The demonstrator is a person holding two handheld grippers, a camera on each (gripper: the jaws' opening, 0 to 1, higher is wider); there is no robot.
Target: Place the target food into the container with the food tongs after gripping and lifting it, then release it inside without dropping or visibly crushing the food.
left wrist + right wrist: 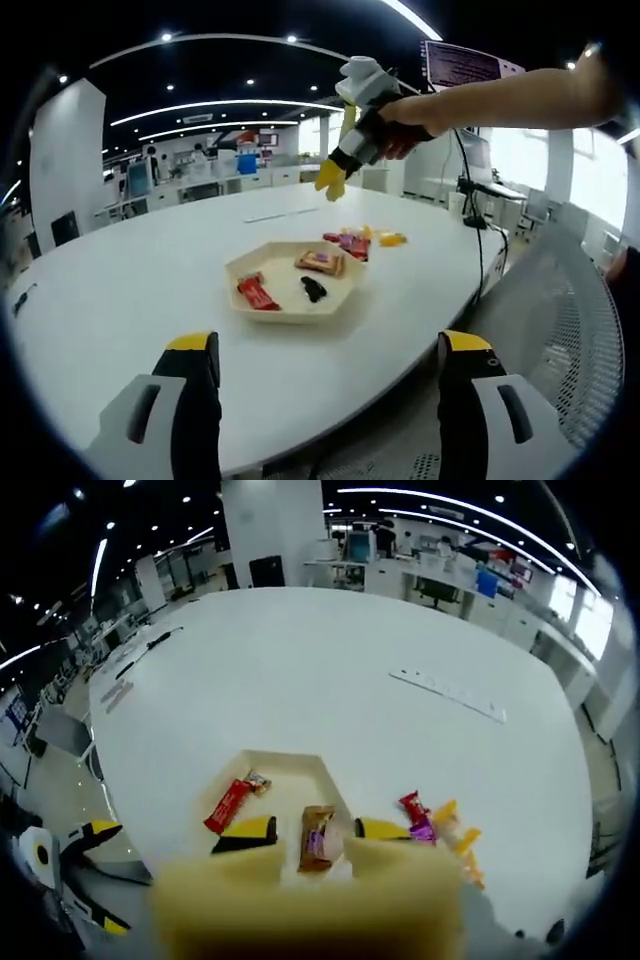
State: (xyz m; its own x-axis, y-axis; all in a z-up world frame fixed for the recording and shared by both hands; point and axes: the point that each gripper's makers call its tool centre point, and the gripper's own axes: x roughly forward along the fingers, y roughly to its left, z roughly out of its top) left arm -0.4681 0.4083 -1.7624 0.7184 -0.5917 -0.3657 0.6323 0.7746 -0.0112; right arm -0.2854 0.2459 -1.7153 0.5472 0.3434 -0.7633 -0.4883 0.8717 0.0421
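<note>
A cream hexagonal tray [340, 300] [285, 756] sits on the white table. It holds a red wrapped snack [257, 292] [229, 806], a brown wrapped snack [320, 262] [318, 840] and a small black piece [313, 289]. Loose red and yellow snacks [355, 242] [432, 828] lie just beyond the tray. My left gripper [328, 352] stands wide open at the near table edge, short of the tray. A hand holds my right gripper [330, 182] [318, 830] high over the tray, its tips apart above the brown snack. A blurred pale-yellow shape [300, 905] hides its lower jaws.
A mesh chair [570, 330] stands at the right of the table. A thin strip [450, 695] lies on the far tabletop and pens [150, 643] near its edge. The left gripper [85, 865] shows off the table's near edge. Office desks line the background.
</note>
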